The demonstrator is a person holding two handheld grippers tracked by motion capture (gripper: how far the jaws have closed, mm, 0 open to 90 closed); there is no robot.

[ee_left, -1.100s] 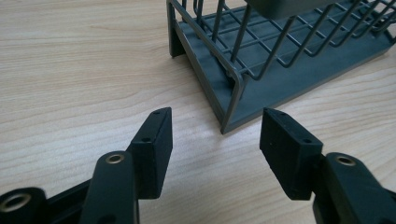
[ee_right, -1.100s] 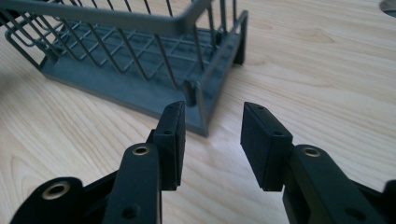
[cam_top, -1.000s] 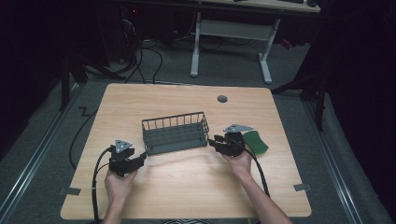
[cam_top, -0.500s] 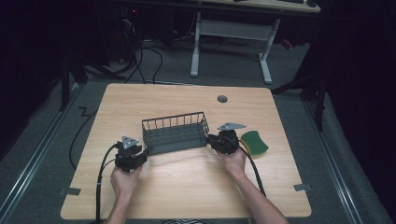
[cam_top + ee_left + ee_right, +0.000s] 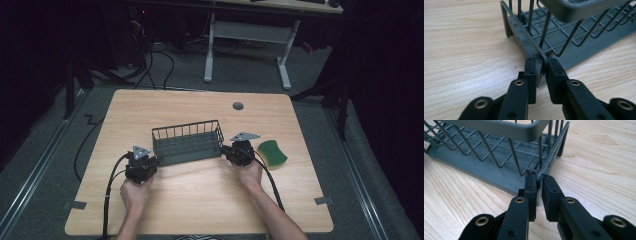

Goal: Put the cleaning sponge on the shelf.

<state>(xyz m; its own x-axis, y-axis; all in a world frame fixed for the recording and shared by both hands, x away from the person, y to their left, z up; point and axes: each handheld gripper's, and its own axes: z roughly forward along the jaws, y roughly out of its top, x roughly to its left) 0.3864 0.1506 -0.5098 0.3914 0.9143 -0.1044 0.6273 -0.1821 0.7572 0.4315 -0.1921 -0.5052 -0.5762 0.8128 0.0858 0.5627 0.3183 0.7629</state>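
A dark grey wire basket [image 5: 187, 142] stands at the middle of the wooden table [image 5: 200, 200]. My left gripper [image 5: 151, 161] is at its near left corner. In the left gripper view the two jaws of that gripper [image 5: 541, 62] are closed on the corner of the basket's base frame [image 5: 524, 27]. My right gripper [image 5: 226, 149] is at the basket's right end. In the right gripper view this gripper [image 5: 539, 178] pinches the thin end rail of the basket [image 5: 499, 173] between its pads. The basket is empty and rests flat on the table.
A green sponge [image 5: 271, 152] lies just right of my right gripper. A round cable hole [image 5: 238, 105] sits toward the table's far edge. Cables trail from both grippers toward the near edge. A white desk frame [image 5: 245, 40] stands on the floor beyond.
Both grippers moved in toward the basket, the left one to the right and the right one to the left, away from the sponge. Each has closed on an end of the basket, which stays put.
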